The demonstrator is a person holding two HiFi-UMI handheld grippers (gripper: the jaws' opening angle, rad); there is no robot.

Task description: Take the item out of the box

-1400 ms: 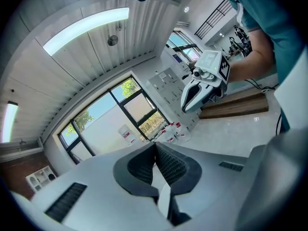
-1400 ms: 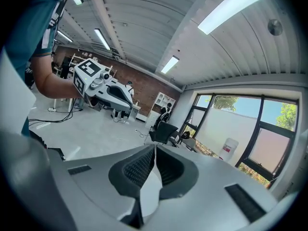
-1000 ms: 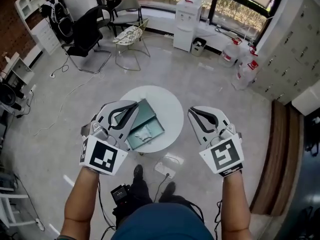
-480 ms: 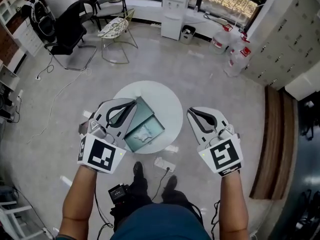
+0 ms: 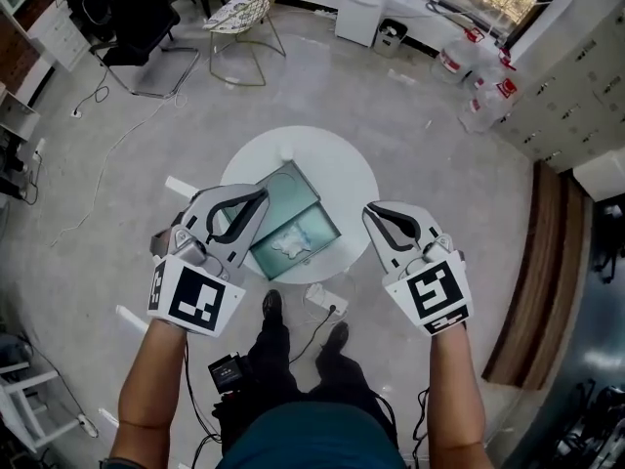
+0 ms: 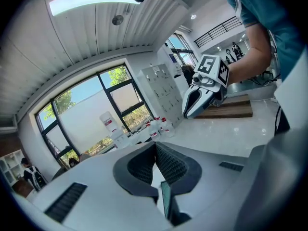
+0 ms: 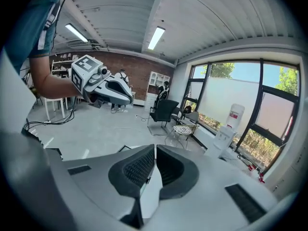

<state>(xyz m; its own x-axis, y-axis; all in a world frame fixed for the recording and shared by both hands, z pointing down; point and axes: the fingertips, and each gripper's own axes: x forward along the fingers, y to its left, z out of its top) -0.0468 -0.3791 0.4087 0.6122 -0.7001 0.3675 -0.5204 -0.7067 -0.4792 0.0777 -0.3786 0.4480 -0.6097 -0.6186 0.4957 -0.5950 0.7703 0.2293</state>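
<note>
- Head view: round white table (image 5: 344, 164) at centre frame, with an open teal box (image 5: 314, 225) at its 6 o'clock edge. The item (image 5: 291, 245), a pale crumpled piece, lies inside on the box floor. The left gripper (image 5: 260, 199) overlaps the box's 9 o'clock side. The right gripper (image 5: 372, 215) hangs at 3 o'clock, apart from the box.
- Change: against the frames a second ago, table and box show larger and both grippers sit lower and nearer the box. The item is unmoved. Judged: an approach, extraction not yet begun.
- Left gripper view: ribbed pads pressed together, nothing between them; a teal sliver at 6 o'clock is likely the box. Right gripper at 1 o'clock.
- Right gripper view: pads likewise clenched and empty. Left gripper at 10 o'clock.
- Implication: one pair of jaws must part before it can take the item.
</note>
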